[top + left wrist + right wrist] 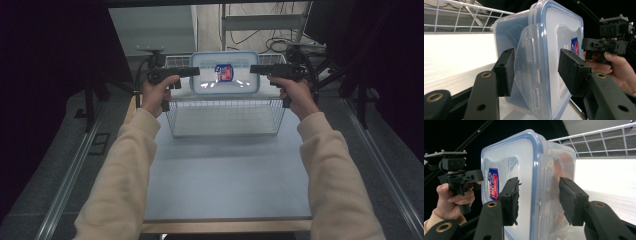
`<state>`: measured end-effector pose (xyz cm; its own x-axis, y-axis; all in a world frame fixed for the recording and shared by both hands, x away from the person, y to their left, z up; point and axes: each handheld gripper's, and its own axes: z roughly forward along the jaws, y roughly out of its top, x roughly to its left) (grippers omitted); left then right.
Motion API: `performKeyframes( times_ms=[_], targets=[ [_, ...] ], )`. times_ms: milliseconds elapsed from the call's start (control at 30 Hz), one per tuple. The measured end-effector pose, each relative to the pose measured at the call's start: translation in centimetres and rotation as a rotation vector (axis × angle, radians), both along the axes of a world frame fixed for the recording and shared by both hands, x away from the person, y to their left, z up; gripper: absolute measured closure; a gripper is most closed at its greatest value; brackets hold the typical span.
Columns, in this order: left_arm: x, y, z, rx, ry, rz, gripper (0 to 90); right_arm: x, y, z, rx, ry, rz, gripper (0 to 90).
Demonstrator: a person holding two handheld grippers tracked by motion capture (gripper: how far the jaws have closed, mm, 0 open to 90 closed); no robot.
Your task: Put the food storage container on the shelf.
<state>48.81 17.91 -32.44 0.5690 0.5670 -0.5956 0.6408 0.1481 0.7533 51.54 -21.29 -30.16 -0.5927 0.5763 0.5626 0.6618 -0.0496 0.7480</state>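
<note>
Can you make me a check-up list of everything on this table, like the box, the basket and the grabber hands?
Surface: blue-grey table, bare in front.
Job's things: clear lidded box with blue rim and red-blue sticker, held above the wire basket.
Clutter: nothing seen.
Grippers: left gripper and right gripper straddle the box's ends; fingers apart, gaps showing.
Cables: loose cables on the floor behind.
Surroundings: dark curtains, metal rails.

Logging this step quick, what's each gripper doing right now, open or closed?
Left gripper: open, its pads either side of the container edge.
Right gripper: open, straddling the opposite edge.
</note>
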Motion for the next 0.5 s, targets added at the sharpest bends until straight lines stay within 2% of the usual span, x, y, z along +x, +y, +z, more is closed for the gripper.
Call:
performKeyframes(
  times_ms=[200, 267, 333, 367, 400, 433, 500],
  targets=[
    [1.3, -0.3, -0.6, -0.044, 0.066, 0.028, 46.6, 1.1, -0.2, -0.7, 0.041, 0.057, -0.053, 49.7],
    [1.6, -0.5, -0.7, -0.036, 0.073, 0.046, 45.3, 1.1, 0.0, -0.5, 0.014, 0.051, -0.082, 48.9],
    [2.0, -0.7, -0.7, 0.005, 0.080, 0.067, 42.8, 1.1, 0.3, -0.3, -0.034, 0.044, -0.102, 50.6],
    [2.1, -0.8, -0.9, 0.024, 0.087, 0.067, 41.0, 1.1, 0.5, -0.4, -0.050, 0.048, -0.113, 48.4],
    [2.4, -0.8, -1.1, 0.007, 0.098, 0.056, 38.0, 1.1, 0.6, -0.5, -0.073, 0.048, -0.123, 48.4],
    [2.5, -0.9, -1.3, -0.008, 0.107, 0.057, 36.4, 1.1, 0.7, -0.6, -0.062, 0.039, -0.136, 48.9],
    [2.5, -1.2, -1.3, -0.010, 0.109, 0.073, 33.9, 0.9, 0.9, -0.7, -0.064, 0.019, -0.152, 48.7]
  ],
)
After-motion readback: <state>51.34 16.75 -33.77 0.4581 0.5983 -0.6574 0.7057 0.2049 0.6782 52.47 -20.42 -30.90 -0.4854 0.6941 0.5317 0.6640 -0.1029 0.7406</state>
